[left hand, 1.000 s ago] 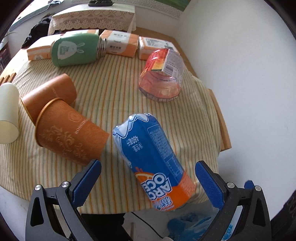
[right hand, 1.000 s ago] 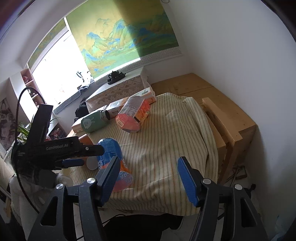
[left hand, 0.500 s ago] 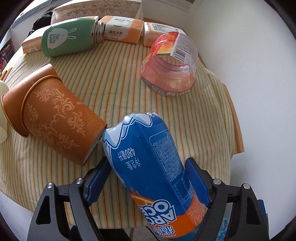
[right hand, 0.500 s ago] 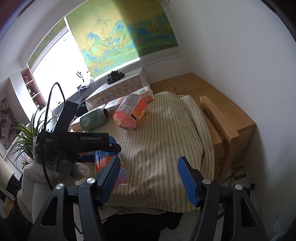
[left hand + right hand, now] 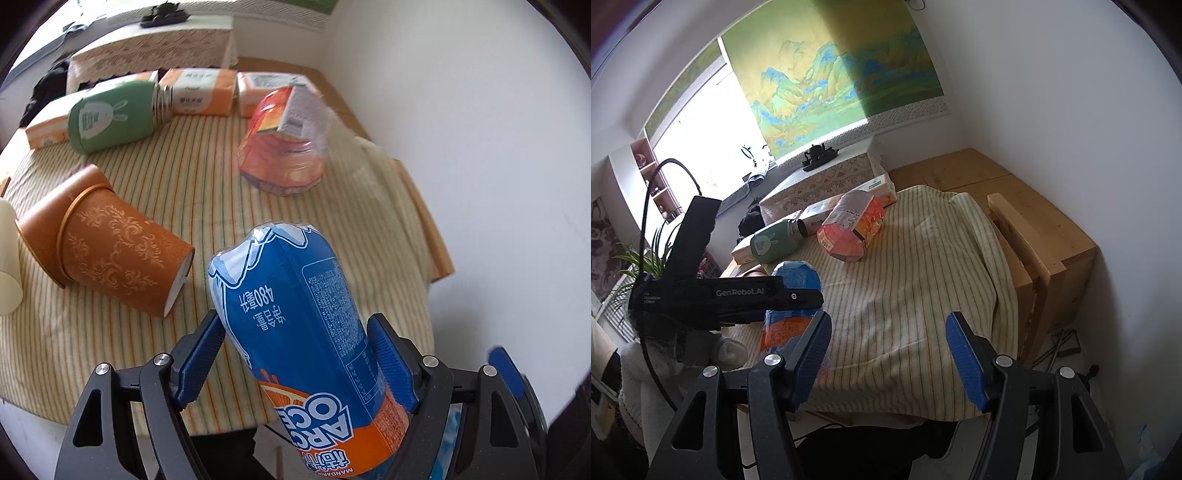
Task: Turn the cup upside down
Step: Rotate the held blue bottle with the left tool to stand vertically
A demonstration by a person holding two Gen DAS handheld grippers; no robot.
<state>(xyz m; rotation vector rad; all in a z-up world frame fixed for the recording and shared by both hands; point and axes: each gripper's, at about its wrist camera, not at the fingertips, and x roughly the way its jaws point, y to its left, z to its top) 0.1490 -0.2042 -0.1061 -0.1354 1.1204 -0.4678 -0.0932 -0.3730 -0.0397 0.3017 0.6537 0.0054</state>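
A blue and orange plastic cup point(image 5: 288, 280) lies tilted between the blue pads of my left gripper point(image 5: 295, 328), which is shut on its sides. Its blue end points away from me over the striped tablecloth point(image 5: 192, 173); its orange end is nearest the camera. In the right wrist view the same cup point(image 5: 796, 277) sits at the table's near left corner, partly hidden behind the left gripper's black body. My right gripper point(image 5: 889, 321) hangs open over the table's near edge with nothing between its fingers.
Two nested brown paper cups point(image 5: 110, 254) lie on their sides just left of the held cup, a cream cup point(image 5: 7, 266) beyond them. A red clear cup point(image 5: 284, 151), a green flask point(image 5: 110, 114) and tissue packs point(image 5: 199, 92) lie farther back. A wooden bench point(image 5: 1034, 229) flanks the right.
My left gripper moved forward around the blue cup and closed on it; its jaws stood wide apart one second ago. The right gripper has barely moved.
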